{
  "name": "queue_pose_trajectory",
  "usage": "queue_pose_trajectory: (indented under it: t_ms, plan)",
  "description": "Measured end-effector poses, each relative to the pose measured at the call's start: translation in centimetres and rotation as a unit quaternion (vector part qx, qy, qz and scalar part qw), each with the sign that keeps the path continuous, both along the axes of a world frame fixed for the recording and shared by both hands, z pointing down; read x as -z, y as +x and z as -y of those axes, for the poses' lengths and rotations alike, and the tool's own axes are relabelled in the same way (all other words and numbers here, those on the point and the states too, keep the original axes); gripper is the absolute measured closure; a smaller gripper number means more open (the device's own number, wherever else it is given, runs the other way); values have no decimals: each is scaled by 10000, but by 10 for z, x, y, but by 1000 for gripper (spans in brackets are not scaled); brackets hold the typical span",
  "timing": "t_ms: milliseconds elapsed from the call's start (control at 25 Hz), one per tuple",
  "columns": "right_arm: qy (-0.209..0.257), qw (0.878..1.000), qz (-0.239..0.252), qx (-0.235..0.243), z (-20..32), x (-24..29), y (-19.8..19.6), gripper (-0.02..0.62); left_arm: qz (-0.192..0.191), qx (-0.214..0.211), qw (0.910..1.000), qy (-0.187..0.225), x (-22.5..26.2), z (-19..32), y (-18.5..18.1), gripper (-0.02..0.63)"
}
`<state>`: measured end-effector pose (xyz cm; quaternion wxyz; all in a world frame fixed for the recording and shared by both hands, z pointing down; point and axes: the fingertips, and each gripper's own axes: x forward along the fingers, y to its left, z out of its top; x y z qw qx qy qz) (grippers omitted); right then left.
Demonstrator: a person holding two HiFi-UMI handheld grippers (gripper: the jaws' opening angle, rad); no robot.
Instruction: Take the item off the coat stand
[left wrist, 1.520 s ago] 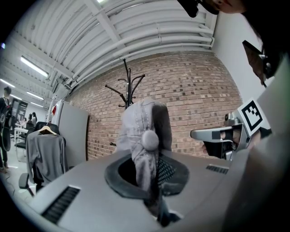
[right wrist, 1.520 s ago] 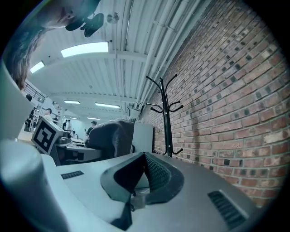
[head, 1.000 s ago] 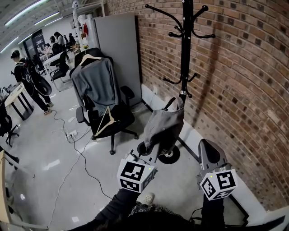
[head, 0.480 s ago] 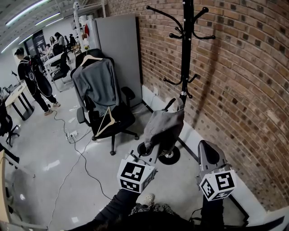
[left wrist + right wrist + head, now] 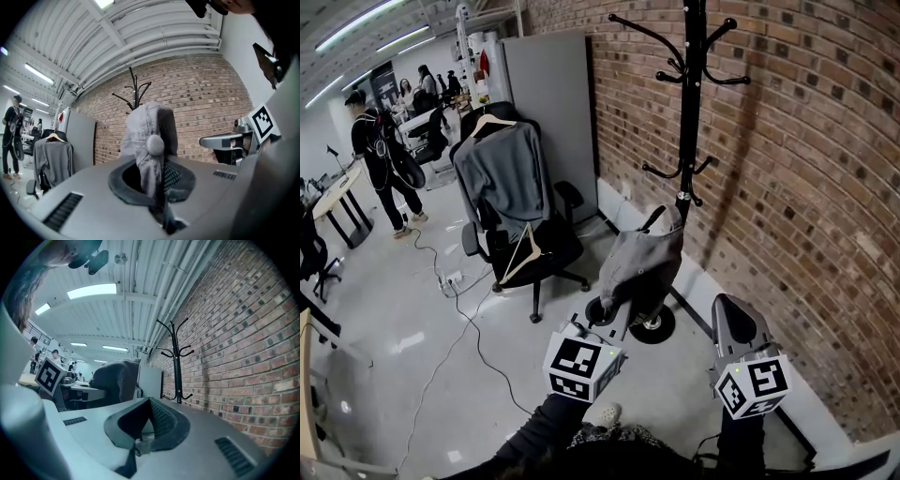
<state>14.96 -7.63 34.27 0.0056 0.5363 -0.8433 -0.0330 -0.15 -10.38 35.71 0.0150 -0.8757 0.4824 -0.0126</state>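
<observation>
A grey cap hangs low beside the pole of the black coat stand, close to its lowest hooks; I cannot tell whether its strap touches one. My left gripper reaches up from below and is shut on the cap's edge. In the left gripper view the cap stands pinched between the jaws of that gripper, with the coat stand behind it. My right gripper hovers to the right of the stand's base, shut with nothing in it. Its view shows the cap at left.
A brick wall runs along the right. A black office chair draped with a grey garment on a hanger stands left of the stand, a grey partition behind it. Cables trail over the floor. A person walks at far left.
Both grippers and the cap hold their places. The person in the background has walked a little to the right.
</observation>
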Motion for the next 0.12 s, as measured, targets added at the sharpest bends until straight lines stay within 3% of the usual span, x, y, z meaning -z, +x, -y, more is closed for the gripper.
queue_pose_trajectory:
  t_ms: [120]
  plan:
    - [-8, 10000, -28, 18, 0, -2, 0, 588, 15, 19, 10000, -8, -2, 0, -1, 589]
